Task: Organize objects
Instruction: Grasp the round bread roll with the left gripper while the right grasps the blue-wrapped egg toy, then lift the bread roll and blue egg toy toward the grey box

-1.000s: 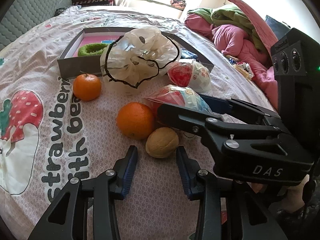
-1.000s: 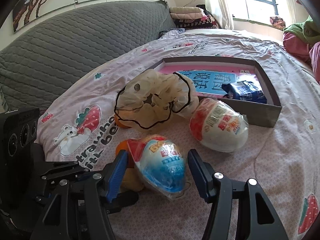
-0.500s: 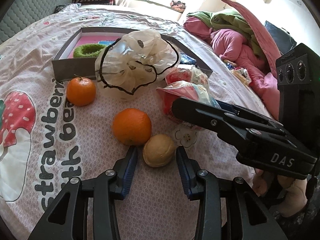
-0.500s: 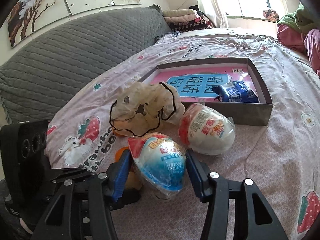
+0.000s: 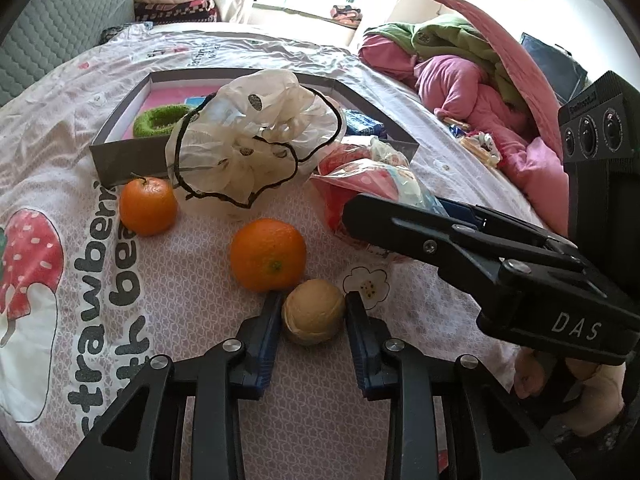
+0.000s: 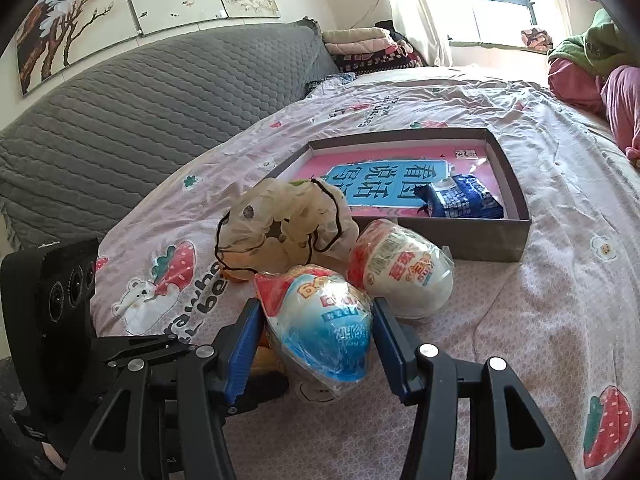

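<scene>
My left gripper [image 5: 313,312] has closed its fingers against a tan walnut [image 5: 314,312] lying on the bedsheet. An orange [image 5: 268,255] touches the walnut's far left; a smaller orange [image 5: 148,205] lies beyond it. My right gripper [image 6: 318,322] is shut on a blue-and-red wrapped toy egg [image 6: 320,324]; it also shows in the left wrist view [image 5: 372,188]. A second, red-and-white toy egg [image 6: 400,270] lies just behind it. A cream scrunchie [image 5: 256,136] leans on the grey box [image 6: 484,236].
The box holds a green ring [image 5: 160,120], a blue packet [image 6: 464,202] and a pink book. Pink and green bedding [image 5: 472,76] is piled at the right. A grey quilted headboard [image 6: 140,112] stands at the left.
My left gripper moved forward and closed around the walnut. My right gripper closed onto the blue toy egg and lifted it slightly.
</scene>
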`<state>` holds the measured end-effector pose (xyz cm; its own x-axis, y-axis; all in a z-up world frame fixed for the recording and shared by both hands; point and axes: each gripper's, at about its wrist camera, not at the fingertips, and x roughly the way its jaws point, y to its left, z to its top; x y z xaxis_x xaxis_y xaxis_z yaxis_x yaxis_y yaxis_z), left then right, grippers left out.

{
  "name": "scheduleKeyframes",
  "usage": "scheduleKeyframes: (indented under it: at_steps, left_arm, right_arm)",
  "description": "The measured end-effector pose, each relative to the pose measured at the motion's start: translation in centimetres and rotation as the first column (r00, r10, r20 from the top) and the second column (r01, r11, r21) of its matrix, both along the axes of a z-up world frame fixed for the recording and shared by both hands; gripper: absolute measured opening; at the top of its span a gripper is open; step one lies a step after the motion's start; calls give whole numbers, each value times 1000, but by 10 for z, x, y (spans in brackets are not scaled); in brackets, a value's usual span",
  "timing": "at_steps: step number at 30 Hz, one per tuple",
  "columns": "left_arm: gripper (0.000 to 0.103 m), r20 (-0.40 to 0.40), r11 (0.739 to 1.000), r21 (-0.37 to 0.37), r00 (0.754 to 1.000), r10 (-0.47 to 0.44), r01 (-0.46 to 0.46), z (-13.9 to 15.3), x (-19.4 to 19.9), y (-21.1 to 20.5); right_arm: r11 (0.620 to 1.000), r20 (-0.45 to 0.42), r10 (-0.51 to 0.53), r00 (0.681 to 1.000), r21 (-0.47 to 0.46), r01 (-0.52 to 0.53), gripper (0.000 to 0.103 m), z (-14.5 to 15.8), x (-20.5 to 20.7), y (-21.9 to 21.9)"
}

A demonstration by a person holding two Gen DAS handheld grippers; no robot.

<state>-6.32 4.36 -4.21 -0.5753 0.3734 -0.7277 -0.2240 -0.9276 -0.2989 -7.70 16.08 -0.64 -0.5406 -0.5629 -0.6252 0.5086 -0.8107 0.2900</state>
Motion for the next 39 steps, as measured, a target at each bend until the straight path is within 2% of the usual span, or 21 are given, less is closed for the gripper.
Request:
scheduleKeyframes:
  at_steps: [6,20,29,39]
  left_arm:
    - [32,-6,1000,6,1000,4,-4,3,0,-4]
    - [32,-97,999,2,994,47,-47,28,10,-20]
    - [32,-188,995,-44,979,83,-93,46,16,-29]
    - [32,-234,988,-64,965,122,-141,58,14,-42]
  right_arm:
    - [1000,-11,-7,1000,-9,7,55,2,0,2]
    - [1000,-91,-28,995,-13,27,55,18,7,9]
    - [998,-189,-62,980,-6,62,55,31,15,14]
    - [997,-244,-74,967,2,77,55,38,21,15]
